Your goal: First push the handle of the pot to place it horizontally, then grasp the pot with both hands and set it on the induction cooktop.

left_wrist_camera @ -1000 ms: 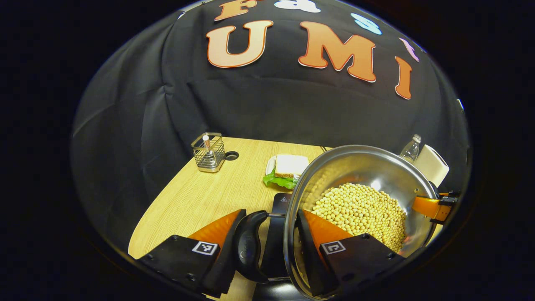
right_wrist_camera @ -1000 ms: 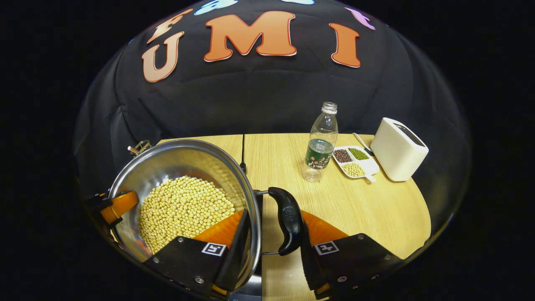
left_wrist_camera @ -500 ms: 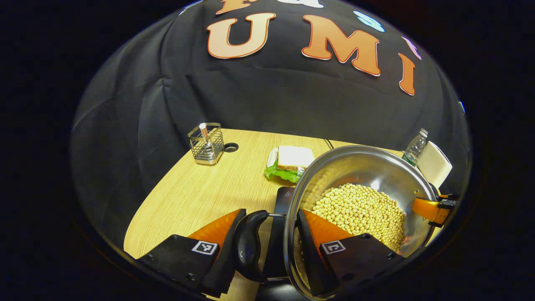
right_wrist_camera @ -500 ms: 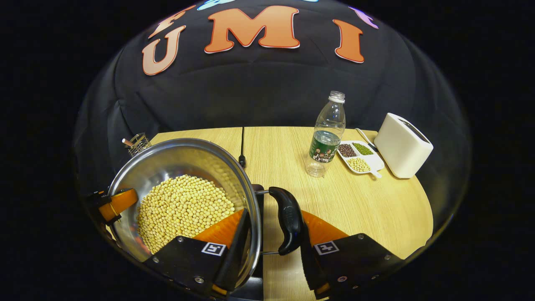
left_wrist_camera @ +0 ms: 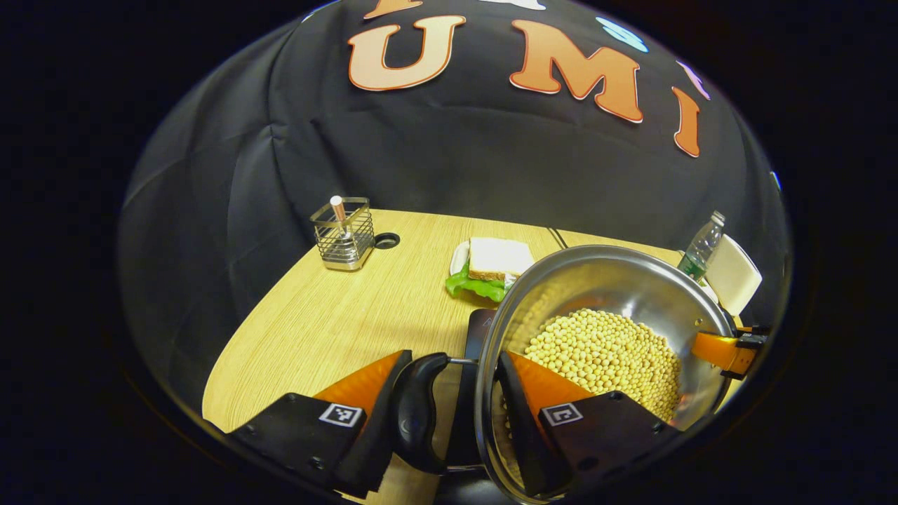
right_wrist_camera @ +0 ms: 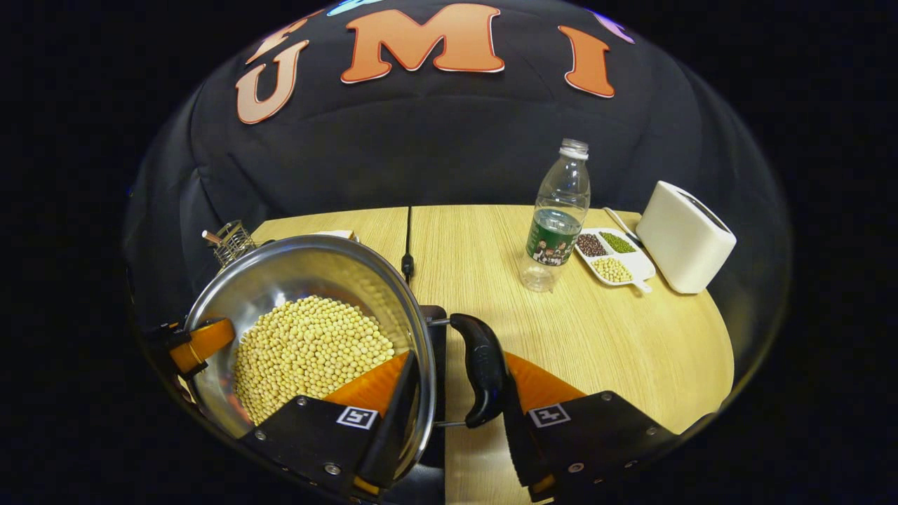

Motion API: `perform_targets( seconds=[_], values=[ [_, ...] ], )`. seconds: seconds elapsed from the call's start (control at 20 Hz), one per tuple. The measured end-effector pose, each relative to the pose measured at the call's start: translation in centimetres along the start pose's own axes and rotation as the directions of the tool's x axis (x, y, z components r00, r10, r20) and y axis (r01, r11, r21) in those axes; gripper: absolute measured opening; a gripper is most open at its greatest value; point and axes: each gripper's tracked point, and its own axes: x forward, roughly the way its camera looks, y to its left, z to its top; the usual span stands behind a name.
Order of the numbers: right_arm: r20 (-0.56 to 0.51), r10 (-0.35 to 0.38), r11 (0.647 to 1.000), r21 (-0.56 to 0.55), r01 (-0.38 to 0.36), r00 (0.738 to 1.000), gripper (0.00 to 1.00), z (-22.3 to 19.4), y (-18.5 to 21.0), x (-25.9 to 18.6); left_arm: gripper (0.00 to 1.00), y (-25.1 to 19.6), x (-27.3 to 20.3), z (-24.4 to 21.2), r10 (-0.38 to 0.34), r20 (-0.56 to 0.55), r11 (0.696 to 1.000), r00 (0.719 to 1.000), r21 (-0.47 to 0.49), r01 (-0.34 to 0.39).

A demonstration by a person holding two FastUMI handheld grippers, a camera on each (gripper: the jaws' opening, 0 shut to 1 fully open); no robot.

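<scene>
Plainly, left tongs [left_wrist_camera: 449, 414] and right tongs [right_wrist_camera: 456, 414] each pinch the pot [right_wrist_camera: 280, 280]; its rim shows no legible writing.

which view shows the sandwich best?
Left gripper view: the sandwich sits in the open on the table, bread over lettuce, just beyond the pot rim. In the right gripper view just a pale sliver peeks over the pot's far rim.
</scene>
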Motion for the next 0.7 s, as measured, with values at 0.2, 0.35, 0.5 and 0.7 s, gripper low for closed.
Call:
perform_targets(
  seconds=[0.2, 0.35, 0.5, 0.7],
  values=[
    [0.056, 0.069, 0.997, 0.014, -0.070, 0.996, 0.75, 2.3, 0.2, -1.9, 0.84, 0.4, -0.4, 0.4, 0.014, 0.027, 1.000, 1.000, -0.014, -0.013],
    [0.194, 0.092, 0.995, 0.021, -0.098, 0.977, 0.80, 6.3, -1.7, -4.8, 0.92, 1.1, -2.4, 4.3, 0.064, 0.151, 0.998, 0.986, -0.008, -0.064],
    [0.282, 0.098, 0.995, -0.034, -0.093, 0.954, 0.83, 8.1, -4.0, -8.7, 0.91, 0.6, -6.6, 8.5, 0.074, 0.281, 0.997, 0.957, -0.008, -0.075],
    [0.428, 0.105, 0.993, -0.090, -0.073, 0.898, 0.86, 11.0, -7.0, -14.5, 0.89, -1.9, -12.8, 12.9, 0.029, 0.402, 0.999, 0.915, -0.036, -0.016]
  ],
)
